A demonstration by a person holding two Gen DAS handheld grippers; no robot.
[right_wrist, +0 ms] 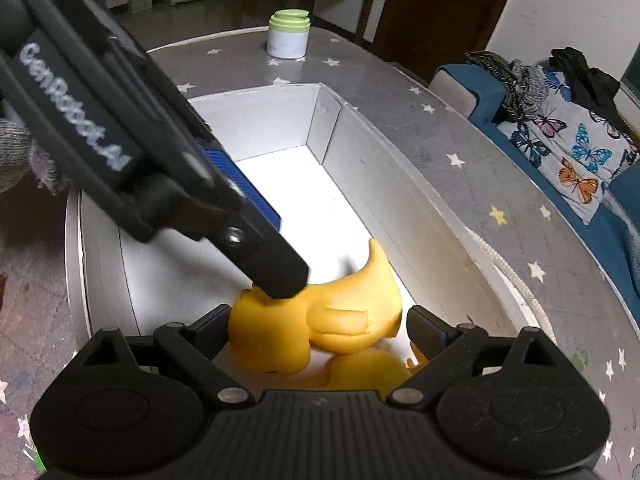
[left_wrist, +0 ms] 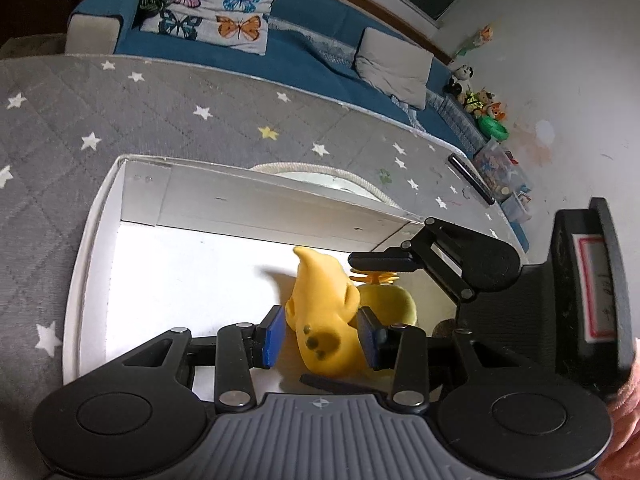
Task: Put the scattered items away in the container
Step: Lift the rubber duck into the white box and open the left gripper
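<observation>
An orange-yellow animal toy (left_wrist: pixel 320 304) lies on the floor of the white box (left_wrist: pixel 92 248), slightly blurred. My left gripper (left_wrist: pixel 322 336) hangs open over it, blue pads (left_wrist: pixel 274 336) on either side with a gap. A paler yellow toy with an orange crest (left_wrist: pixel 390 300) lies beside it. In the right wrist view my right gripper (right_wrist: pixel 320 332) is wide open, straddling the orange-yellow toy (right_wrist: pixel 320 320) from above. The pale toy (right_wrist: pixel 368 372) is partly hidden under it. One of the left fingertips (right_wrist: pixel 280 276) rests at the toy's top edge. One of the right gripper's fingers (left_wrist: pixel 380 261) reaches over the box.
The box (right_wrist: pixel 360 152) sits on a grey star-patterned table cover (left_wrist: pixel 180 112). A white jar with a green lid (right_wrist: pixel 288 34) stands at the far end. A rope-rimmed round item (left_wrist: pixel 320 170) lies behind the box, and a black bar (left_wrist: pixel 470 178) is near the table edge. A blue sofa (left_wrist: pixel 312 40) lies beyond.
</observation>
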